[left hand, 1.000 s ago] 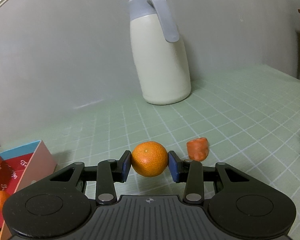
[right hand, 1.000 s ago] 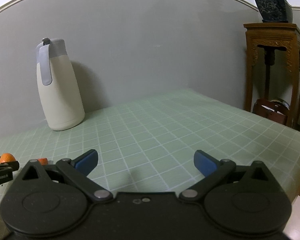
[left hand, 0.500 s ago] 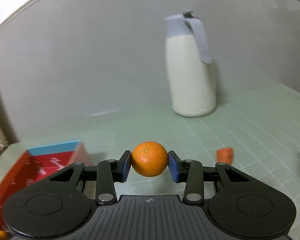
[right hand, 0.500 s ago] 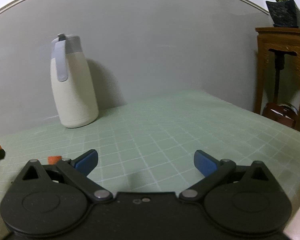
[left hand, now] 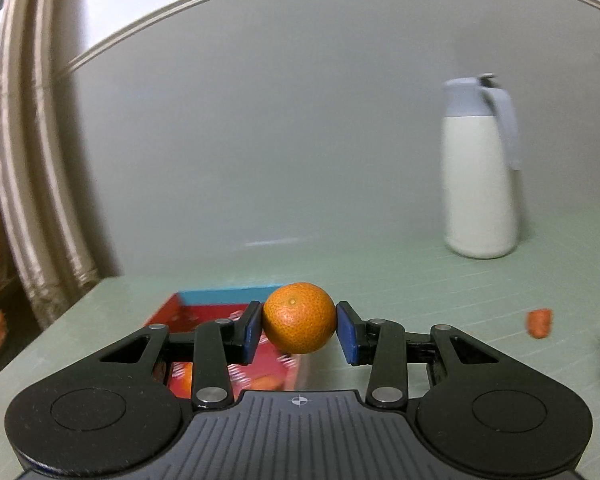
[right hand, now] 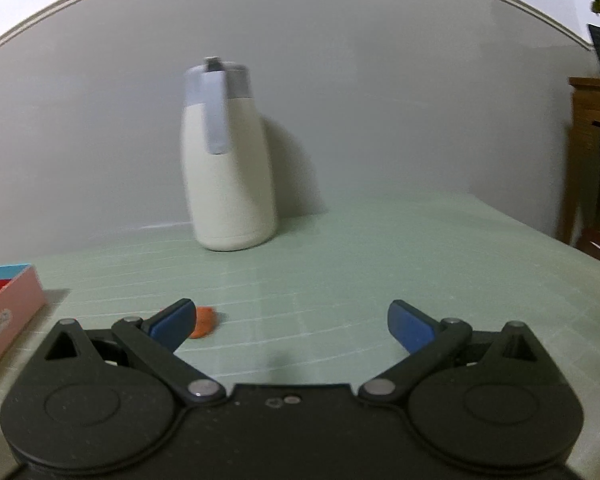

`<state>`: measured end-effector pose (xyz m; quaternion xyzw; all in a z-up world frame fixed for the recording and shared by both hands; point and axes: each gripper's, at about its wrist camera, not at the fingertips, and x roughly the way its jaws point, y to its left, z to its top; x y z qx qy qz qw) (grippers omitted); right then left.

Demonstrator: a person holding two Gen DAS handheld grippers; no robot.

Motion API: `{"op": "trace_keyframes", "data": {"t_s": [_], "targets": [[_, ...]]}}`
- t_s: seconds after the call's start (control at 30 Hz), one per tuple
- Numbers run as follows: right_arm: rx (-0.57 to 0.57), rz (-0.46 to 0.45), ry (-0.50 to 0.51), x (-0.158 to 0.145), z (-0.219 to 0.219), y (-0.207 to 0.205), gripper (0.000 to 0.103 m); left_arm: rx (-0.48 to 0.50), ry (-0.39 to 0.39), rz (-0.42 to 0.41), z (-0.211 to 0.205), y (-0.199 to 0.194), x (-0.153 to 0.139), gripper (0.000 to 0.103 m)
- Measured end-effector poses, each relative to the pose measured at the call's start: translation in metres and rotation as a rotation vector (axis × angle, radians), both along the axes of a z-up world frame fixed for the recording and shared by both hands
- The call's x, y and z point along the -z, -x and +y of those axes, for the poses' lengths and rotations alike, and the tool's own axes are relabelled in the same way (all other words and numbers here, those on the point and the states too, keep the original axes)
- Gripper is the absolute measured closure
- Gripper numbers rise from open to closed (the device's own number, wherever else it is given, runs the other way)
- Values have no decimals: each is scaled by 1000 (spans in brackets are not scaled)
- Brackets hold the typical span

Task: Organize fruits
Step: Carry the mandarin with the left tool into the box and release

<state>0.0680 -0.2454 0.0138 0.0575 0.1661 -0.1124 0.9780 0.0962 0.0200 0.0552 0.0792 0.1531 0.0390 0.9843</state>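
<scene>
My left gripper is shut on a small orange mandarin and holds it in the air over the near right part of a red box with a blue far rim. Orange fruit lies inside the box, partly hidden by my fingers. A small orange-red fruit piece lies on the table to the right. My right gripper is open and empty above the table. The same piece lies just past its left fingertip. The box's corner shows at the far left.
A white thermos jug with a grey lid and handle stands at the back against the grey wall; it also shows in the left wrist view. A green checked cloth covers the table. A wooden stand is off its right edge.
My left gripper swung left with the mandarin, from in front of the jug to above the red box. My right gripper turned left too, bringing the fruit piece and the box into its view.
</scene>
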Motion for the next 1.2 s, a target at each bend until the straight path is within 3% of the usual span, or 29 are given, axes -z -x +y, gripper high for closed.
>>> {"op": "trace_keyframes", "data": {"t_s": [0.53,0.67,0.83,1.2], "targets": [[-291,-12,0,-4,74,-11,1,-150,53,119,72,-10,21,63],[-326,-8,0,-4,84,-15,0,-174,85,157,81,-12,27,63],[-350,-4,4,-4,92,-16,0,-197,65,152,84,-10,28,63],[-369,7,3,0,102,-20,0,-222,99,143,97,0,24,62]]}}
